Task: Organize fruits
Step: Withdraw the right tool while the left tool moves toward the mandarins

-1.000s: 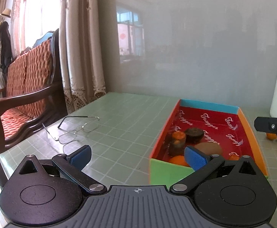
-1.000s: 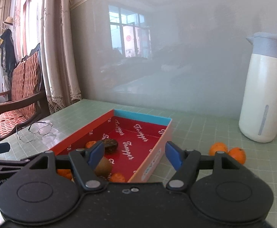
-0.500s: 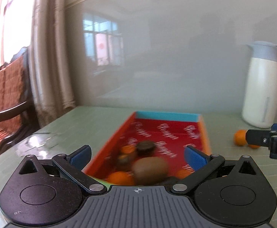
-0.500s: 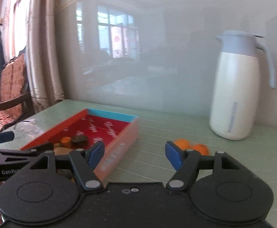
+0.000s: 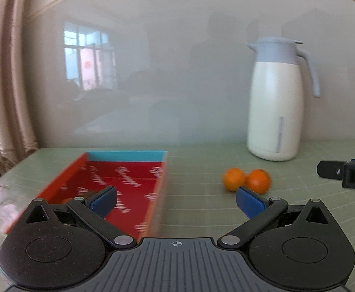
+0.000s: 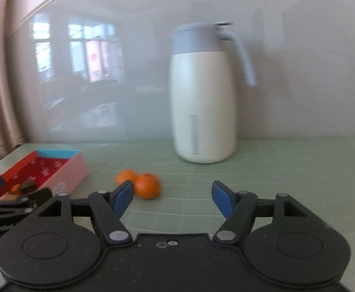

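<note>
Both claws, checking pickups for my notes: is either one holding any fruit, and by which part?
Nothing is held: the left claw and right claw both stand open and empty.

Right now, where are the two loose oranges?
The two oranges lie side by side on the green table, between the red box and the white jug, in both wrist views.

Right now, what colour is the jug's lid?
Pale grey-blue lid on a cream jug, clearest from the right wrist.
</note>
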{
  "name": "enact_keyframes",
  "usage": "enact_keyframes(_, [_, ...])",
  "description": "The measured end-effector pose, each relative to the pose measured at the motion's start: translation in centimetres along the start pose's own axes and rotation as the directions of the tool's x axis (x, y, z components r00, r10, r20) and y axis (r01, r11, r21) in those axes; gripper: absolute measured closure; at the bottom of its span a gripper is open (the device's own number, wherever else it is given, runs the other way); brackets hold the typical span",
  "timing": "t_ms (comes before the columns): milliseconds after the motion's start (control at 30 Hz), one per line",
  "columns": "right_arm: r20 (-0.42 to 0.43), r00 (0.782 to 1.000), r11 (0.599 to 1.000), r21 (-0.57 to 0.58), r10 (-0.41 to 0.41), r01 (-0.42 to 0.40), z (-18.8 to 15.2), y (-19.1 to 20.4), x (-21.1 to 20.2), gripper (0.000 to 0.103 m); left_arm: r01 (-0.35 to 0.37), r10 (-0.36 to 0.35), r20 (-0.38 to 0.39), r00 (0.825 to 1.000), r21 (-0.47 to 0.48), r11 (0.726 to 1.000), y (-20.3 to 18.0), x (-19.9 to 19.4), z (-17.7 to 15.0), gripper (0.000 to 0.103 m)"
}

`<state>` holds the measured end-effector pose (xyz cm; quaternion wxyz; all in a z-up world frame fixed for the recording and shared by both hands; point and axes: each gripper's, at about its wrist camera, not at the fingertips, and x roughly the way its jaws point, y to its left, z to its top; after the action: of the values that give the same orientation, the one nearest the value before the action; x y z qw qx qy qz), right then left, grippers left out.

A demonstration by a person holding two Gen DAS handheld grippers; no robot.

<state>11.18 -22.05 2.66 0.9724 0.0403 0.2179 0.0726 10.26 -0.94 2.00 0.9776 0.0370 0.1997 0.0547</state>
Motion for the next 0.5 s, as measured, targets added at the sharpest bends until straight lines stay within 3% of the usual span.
enact_keyframes(433, [-0.007,0.983,0.972,0.151,-0.183,0.182,-1.2,-8.8,-0.9,0.032,0.112,-0.109,-0.044,0.993,0.065,0.992,-7.0,2.8,0.1,0.001])
enact_keyframes(467, [-0.009,0.981,0.968,0.158,-0.195,0.194,-1.3,-9.3,-1.0,0.032,0.116,-0.112,-0.052,0.992,0.072,0.991,-7.6,3.1,0.1,0.003])
enact_keyframes(500, [-0.012,0.978,0.964,0.162,-0.209,0.208,-1.3,-10.0,-1.1,0.032,0.123,-0.119,-0.060,0.991,0.082,0.989,-8.2,3.5,0.0,0.016])
